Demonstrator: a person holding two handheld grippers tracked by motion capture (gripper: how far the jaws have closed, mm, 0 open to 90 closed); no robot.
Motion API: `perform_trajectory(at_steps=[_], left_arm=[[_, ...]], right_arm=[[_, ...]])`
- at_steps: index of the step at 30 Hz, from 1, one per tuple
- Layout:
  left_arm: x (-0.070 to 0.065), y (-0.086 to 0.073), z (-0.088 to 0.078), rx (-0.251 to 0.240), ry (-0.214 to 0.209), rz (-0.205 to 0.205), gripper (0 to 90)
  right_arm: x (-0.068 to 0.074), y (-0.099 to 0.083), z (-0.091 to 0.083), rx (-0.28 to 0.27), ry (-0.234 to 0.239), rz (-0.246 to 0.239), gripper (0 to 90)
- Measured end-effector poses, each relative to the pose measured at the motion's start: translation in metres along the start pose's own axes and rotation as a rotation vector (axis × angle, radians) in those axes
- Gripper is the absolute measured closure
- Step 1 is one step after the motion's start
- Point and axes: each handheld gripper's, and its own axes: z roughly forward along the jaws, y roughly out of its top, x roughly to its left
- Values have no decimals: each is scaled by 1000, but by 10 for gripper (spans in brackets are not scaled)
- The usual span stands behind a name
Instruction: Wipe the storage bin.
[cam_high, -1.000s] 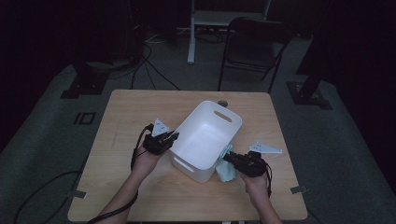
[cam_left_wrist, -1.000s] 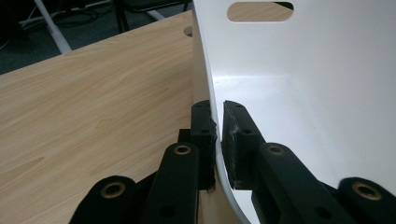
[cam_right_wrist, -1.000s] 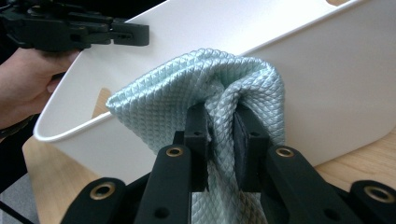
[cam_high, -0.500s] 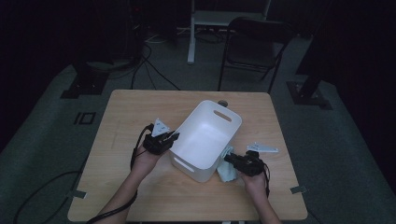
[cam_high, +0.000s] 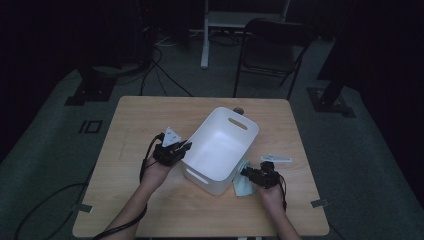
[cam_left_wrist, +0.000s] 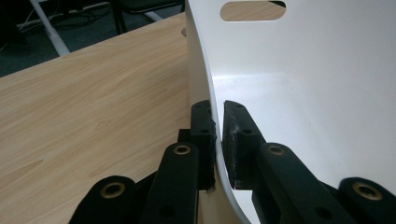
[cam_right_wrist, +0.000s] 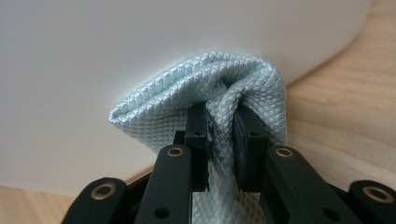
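White plastic bin (cam_high: 220, 149) near the middle of the wooden table (cam_high: 140, 120), set at an angle, empty inside, handle slot on its far wall. Left gripper (cam_left_wrist: 215, 135) clamped on the bin's left rim, one jaw outside the wall, the other inside, the thin wall pinched between. Right gripper (cam_right_wrist: 219, 140) clamped on a bunched pale-green cloth (cam_right_wrist: 205, 98), the waffle-textured fold pressed against the bin's right outer wall, low down, close to the tabletop. Seen from above, the cloth (cam_high: 243, 183) just beside the bin's near-right corner, right gripper (cam_high: 256, 175) touching it. Probably a wiping step: bin steadied on one side, outside wall rubbed on the other. Next move likely calling for a stroke along the wall with steady inward pressure, the left grip firm enough to stop the light bin sliding or tipping. A small flat pale object (cam_high: 276, 159) on the table just beyond the right gripper, too small to identify. Bare light wood grain elsewhere. Around the table a dim room: grey carpet, a dark folding chair (cam_high: 272, 50) on the far side, cables across the floor, stand bases at both sides.
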Motion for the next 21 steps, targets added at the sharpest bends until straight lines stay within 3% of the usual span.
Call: perform_trajectory(at_steps=[10,15,21], left_arm=[[-1,0,0,1,11,0,830],[-1,0,0,2,9,-3,829],[-1,1,0,4,10,0,829]], right_arm=[[-8,2,6,14,-24,12,781],[-12,11,1,-20,-26,41,782],[-8,20,-10,-74,-17,33,783]])
